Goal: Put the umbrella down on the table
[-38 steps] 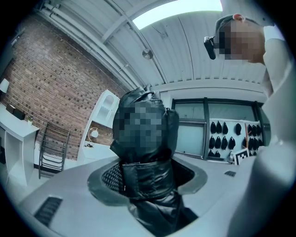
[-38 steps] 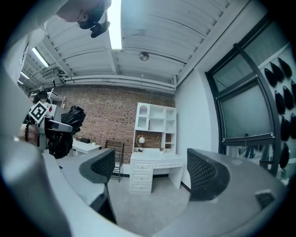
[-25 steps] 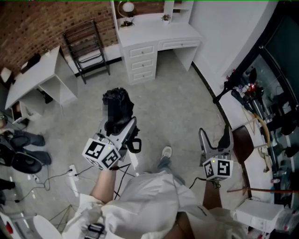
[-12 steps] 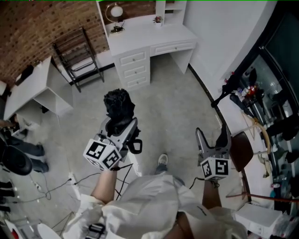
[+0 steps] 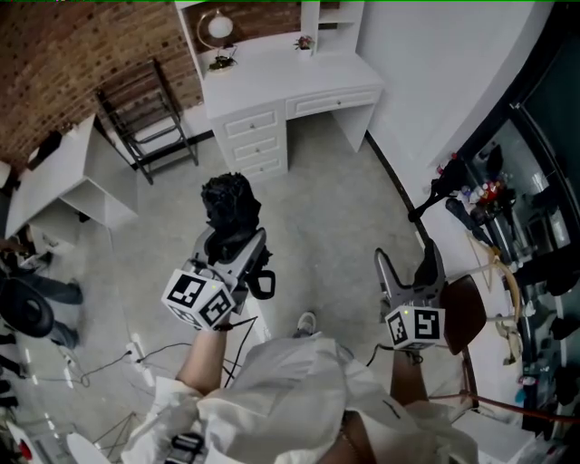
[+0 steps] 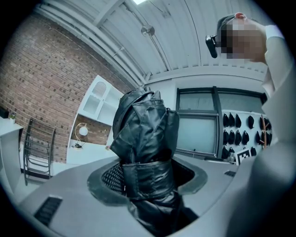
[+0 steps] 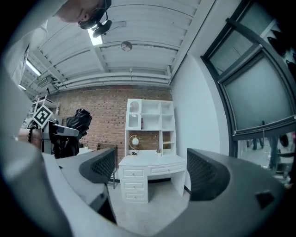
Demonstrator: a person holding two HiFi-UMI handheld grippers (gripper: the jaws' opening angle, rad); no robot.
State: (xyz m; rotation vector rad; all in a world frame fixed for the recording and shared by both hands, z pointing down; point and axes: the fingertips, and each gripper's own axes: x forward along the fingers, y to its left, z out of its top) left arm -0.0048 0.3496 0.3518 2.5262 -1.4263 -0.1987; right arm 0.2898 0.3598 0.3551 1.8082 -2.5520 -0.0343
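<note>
Nearest, my white coat at 6. My left gripper is at 11 o'clock, jaws clamped on the folded black umbrella. The pads sit on its strapped middle, and the bunched top sticks out past the jaw tips. The umbrella is in the air over the grey floor, resting on no table. My right gripper is at 1 o'clock, jaws apart, nothing between them; only the room shows through the gap. One shoe is on the floor at 12, just ahead of me, between the two grippers. Further out there's a low white table at 10 and a dark folding chair at 11, against the brick wall. Farthest, at 12, is a white desk with drawers, a round lamp on top.
</note>
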